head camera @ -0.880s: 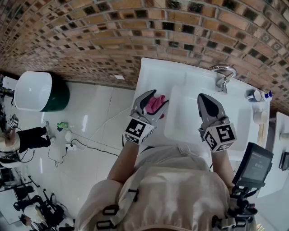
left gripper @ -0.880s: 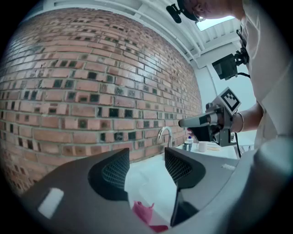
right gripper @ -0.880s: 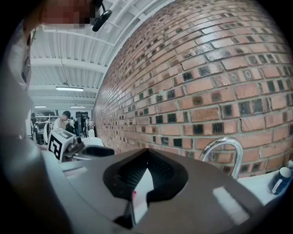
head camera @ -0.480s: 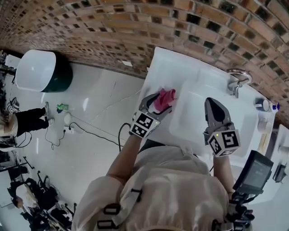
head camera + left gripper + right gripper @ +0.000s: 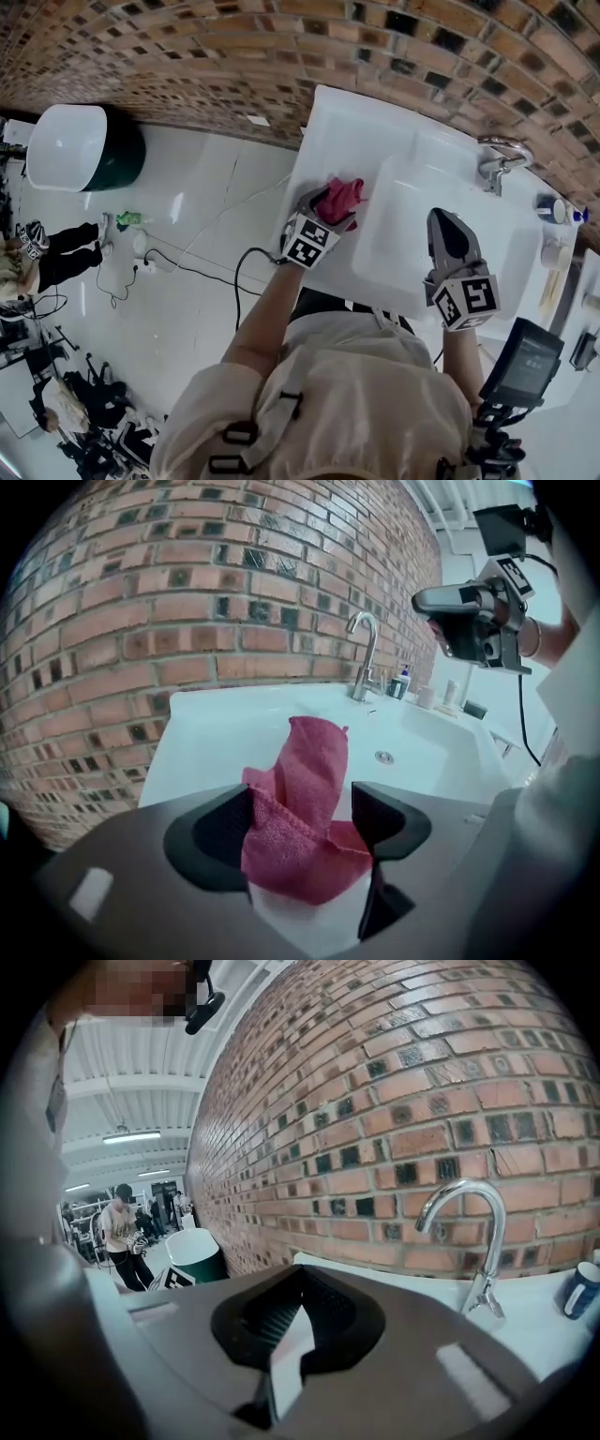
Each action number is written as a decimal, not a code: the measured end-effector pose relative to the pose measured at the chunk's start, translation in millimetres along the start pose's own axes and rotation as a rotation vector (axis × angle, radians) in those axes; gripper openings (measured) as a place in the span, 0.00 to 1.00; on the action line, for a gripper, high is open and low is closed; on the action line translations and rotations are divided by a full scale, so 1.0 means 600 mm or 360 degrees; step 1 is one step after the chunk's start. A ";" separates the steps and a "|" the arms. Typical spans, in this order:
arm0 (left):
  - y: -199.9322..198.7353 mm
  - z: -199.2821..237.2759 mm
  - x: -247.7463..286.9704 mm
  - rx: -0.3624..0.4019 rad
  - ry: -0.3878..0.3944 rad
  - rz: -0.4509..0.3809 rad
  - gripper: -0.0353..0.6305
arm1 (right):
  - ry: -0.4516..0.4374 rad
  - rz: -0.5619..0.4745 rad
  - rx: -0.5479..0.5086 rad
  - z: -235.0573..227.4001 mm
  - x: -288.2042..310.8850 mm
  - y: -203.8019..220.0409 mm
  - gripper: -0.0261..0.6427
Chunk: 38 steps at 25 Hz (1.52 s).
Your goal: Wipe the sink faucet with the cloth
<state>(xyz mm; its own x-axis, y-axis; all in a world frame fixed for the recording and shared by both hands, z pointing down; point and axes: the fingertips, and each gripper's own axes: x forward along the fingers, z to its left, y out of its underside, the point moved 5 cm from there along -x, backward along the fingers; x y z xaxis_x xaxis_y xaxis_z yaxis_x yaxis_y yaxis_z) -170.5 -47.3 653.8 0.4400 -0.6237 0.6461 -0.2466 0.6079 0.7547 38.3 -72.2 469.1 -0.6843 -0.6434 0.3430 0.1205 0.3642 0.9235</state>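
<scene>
Cloth (image 5: 342, 199) sits bunched on sink (image 5: 328, 131) left ledge, between left gripper (image 5: 302, 808) jaws, which are wide apart and not clamping. Right gripper (image 5: 442, 219) closed, empty, over basin. Pickup step. Next: close on cloth, lift, carry to faucet (image 5: 497, 159), well apart.

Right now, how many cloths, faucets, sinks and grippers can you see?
Cloths: 1, the pink cloth
Faucets: 1, the faucet
Sinks: 1, the white sink
Grippers: 2, the left gripper and the right gripper
Total: 5
</scene>
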 end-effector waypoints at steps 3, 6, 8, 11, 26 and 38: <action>0.013 0.010 0.015 -0.0010 -0.0026 0.0065 0.53 | 0.0020 0.0032 0.0022 -0.007 0.000 0.012 0.02; 0.019 0.013 0.027 0.0021 -0.0064 0.0127 0.52 | 0.0036 0.0051 0.0035 -0.014 -0.001 0.017 0.02; 0.014 0.018 0.027 0.0071 -0.0135 0.0164 0.45 | 0.0044 0.0060 0.0042 -0.016 -0.003 0.017 0.02; 0.012 0.034 0.029 0.0044 -0.0183 0.0185 0.30 | 0.0046 0.0061 0.0044 -0.022 0.002 0.021 0.02; -0.176 -0.001 -0.017 -0.0044 -0.0056 -0.0257 0.24 | 0.0157 -0.0096 0.0012 -0.053 -0.055 -0.022 0.02; -0.482 -0.199 0.033 0.0233 0.0329 -0.0685 0.23 | 0.0309 -0.0242 -0.0047 -0.108 -0.173 -0.072 0.02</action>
<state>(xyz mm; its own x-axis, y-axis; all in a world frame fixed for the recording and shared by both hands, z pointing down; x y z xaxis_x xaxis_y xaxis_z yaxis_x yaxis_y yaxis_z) 12.8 -176.5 434.8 0.6867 -0.6836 0.2474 -0.1172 0.2318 0.9657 150.7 -65.0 404.5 -0.5456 -0.8076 0.2237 0.0494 0.2354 0.9706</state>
